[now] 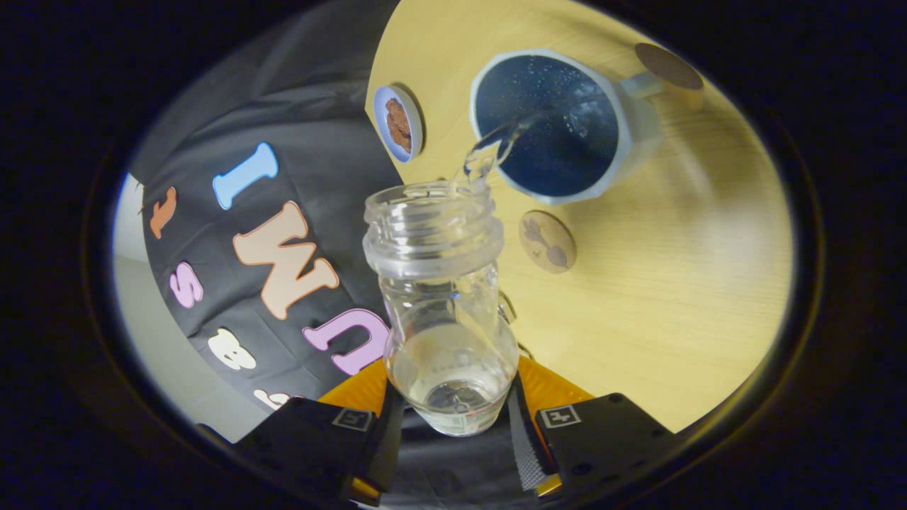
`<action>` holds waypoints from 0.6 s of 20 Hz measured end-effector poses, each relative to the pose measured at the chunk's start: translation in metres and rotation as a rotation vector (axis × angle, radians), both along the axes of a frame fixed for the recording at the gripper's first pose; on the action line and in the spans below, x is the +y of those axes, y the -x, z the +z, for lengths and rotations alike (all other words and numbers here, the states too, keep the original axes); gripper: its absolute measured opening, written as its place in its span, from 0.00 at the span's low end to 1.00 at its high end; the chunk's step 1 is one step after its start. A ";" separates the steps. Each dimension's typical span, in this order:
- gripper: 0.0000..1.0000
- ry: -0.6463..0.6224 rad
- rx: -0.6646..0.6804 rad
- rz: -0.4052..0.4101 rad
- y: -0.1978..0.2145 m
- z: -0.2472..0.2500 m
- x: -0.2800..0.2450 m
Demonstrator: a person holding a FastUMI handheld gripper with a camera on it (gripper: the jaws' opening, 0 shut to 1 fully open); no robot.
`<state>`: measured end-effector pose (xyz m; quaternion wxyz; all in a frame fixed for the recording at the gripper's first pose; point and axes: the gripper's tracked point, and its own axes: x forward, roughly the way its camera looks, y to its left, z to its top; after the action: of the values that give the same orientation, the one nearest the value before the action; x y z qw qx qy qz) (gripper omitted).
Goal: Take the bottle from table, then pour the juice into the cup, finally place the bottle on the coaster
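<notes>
I see the pale wooden table (673, 283) running to a curved edge against the black cloth wall (312, 142). My gripper (453, 414) has both fingers pressed on the base of the clear plastic bottle (443, 304), tilted with its open mouth toward the white cup with dark blue inside (623, 120). A thin clear stream (496, 142) runs into the cup. A round wooden coaster (547, 241) lies just beside the cup; a blue-rimmed disc (399, 124) sits near the table edge.
</notes>
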<state>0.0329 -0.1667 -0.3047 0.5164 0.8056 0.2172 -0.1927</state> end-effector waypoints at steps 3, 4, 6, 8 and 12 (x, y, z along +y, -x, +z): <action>0.70 -0.010 -0.004 -0.008 -0.002 0.001 0.001; 0.70 -0.012 -0.004 -0.012 -0.002 0.001 0.000; 0.70 -0.018 -0.006 -0.020 -0.003 0.002 0.000; 0.70 -0.023 -0.007 -0.023 -0.004 0.003 -0.001; 0.70 -0.029 -0.014 -0.036 -0.006 0.005 -0.003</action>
<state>0.0389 -0.1696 -0.2993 0.5027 0.8180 0.2021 -0.1931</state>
